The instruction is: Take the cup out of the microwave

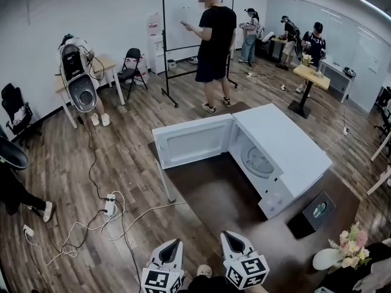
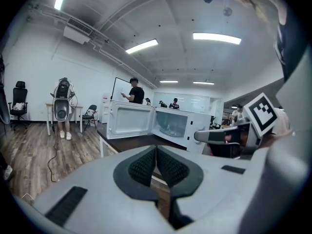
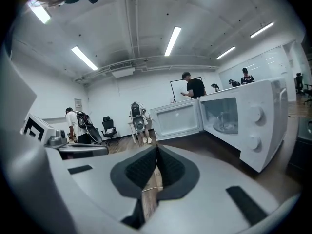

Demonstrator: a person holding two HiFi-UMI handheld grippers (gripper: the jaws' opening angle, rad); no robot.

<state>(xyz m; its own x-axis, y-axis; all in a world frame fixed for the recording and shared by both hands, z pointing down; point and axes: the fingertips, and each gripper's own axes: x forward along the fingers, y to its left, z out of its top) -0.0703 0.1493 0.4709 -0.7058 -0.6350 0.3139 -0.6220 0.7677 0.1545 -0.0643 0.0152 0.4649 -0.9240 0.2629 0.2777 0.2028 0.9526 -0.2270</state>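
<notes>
head view: white microwave [image 1: 287, 142] with door [image 1: 194, 140] open

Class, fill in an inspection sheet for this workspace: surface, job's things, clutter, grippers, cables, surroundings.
Surface: dark brown table, carrying the microwave.
Job's things: white microwave, door swung open; a clear cup seems to stand on the turntable inside.
Clutter: black box and flower vase at the table's right end.
Grippers: left gripper and right gripper both shut, empty, short of the microwave.
Cables: power strip with white cables on the floor.
Surroundings: person at a whiteboard; folding chair.
</notes>
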